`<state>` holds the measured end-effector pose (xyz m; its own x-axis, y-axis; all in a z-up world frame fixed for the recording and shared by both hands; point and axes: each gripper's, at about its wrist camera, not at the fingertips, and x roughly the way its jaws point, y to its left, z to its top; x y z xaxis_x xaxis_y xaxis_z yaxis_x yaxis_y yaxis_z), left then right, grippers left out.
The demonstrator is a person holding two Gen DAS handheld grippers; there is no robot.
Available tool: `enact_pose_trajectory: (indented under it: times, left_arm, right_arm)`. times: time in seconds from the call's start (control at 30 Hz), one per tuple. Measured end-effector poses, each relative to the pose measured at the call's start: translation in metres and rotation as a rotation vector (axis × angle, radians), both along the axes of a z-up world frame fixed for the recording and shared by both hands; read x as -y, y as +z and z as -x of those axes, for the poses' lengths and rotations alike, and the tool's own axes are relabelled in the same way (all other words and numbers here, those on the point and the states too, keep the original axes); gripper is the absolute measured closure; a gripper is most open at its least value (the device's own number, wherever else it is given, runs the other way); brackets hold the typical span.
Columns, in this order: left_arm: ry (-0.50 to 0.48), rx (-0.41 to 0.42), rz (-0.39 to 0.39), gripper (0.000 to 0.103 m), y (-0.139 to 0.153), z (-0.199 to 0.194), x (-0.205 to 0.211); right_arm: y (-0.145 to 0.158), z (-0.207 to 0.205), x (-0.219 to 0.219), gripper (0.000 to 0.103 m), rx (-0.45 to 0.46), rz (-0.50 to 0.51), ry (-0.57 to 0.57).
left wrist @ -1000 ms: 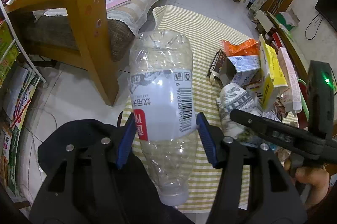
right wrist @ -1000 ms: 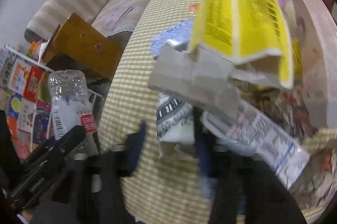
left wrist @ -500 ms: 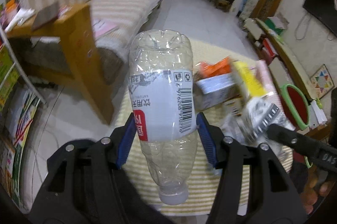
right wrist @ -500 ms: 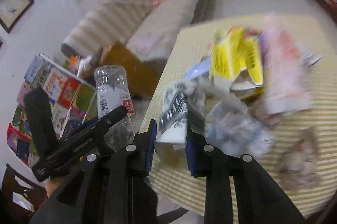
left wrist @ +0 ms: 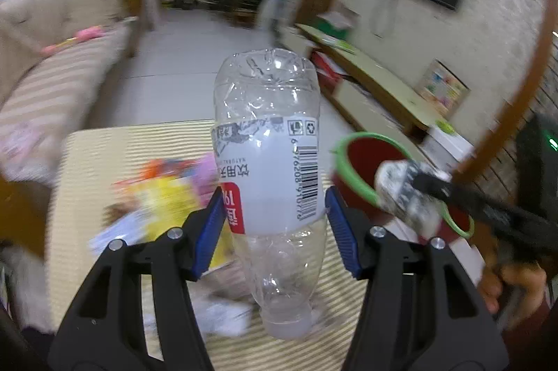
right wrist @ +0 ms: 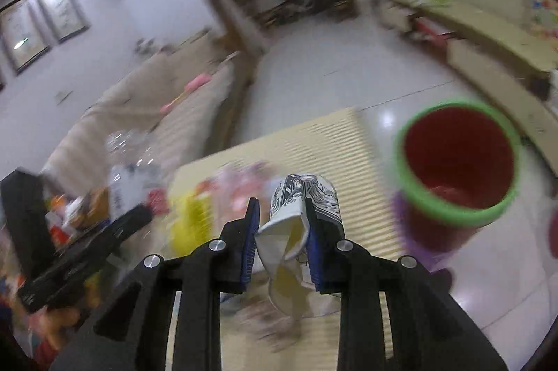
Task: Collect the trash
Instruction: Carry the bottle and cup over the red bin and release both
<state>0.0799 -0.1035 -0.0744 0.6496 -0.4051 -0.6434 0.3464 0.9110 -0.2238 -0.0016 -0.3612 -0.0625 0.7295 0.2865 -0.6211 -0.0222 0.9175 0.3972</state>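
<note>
the left gripper clamps an empty plastic water bottle cap-down across its label while the right gripper pinches a crushed paper cup, both lifted clear of the striped table, presumably bound for the green-rimmed red bin at two o'clock.

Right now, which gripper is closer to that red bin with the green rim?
Right. The right gripper, holding the paper cup, hangs at the bin rim; the left gripper, holding the bottle, is farther back.
</note>
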Motion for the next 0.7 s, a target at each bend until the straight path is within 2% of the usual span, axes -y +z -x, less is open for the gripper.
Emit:
enact_pose_trajectory:
  times: [0.1, 0.17, 0.33, 0.37, 0.4, 0.43, 0.47, 0.57, 0.67, 0.7]
  left_arm:
    - [-0.097, -0.030, 0.007, 0.048, -0.010, -0.022, 0.048]
    - [-0.142, -0.046, -0.001, 0.048, -0.017, -0.037, 0.074]
    - [-0.243, -0.069, -0.026, 0.048, -0.029, -0.066, 0.140]
    - [-0.255, -0.077, -0.025, 0.048, -0.031, -0.070, 0.151]
    - [-0.271, -0.089, -0.026, 0.048, -0.033, -0.076, 0.164]
    - [-0.288, -0.098, -0.027, 0.048, -0.036, -0.083, 0.175]
    - [-0.296, -0.098, -0.029, 0.048, -0.037, -0.084, 0.180]
    - [-0.330, -0.083, -0.055, 0.048, -0.040, -0.091, 0.206]
    - [-0.366, -0.095, -0.071, 0.047, -0.045, -0.097, 0.222]
    - [-0.373, -0.099, -0.077, 0.041, -0.047, -0.098, 0.229]
  right_arm:
    - [-0.016, -0.019, 0.051, 0.079, -0.012, 0.005, -0.107]
    - [-0.030, -0.030, 0.076, 0.079, -0.030, -0.027, -0.159]
    - [-0.056, -0.057, 0.127, 0.076, -0.089, -0.085, -0.225]
    - [-0.061, -0.060, 0.136, 0.069, -0.107, -0.081, -0.252]
    - [-0.061, -0.058, 0.147, 0.045, -0.114, -0.079, -0.280]
    - [-0.059, -0.054, 0.155, 0.035, -0.114, -0.073, -0.319]
    - [-0.058, -0.048, 0.160, 0.029, -0.103, -0.064, -0.357]
    - [-0.053, -0.022, 0.174, 0.029, -0.092, -0.034, -0.448]
    - [-0.053, -0.001, 0.178, 0.029, -0.093, -0.027, -0.493]
    - [-0.053, 0.001, 0.181, 0.029, -0.094, -0.021, -0.502]
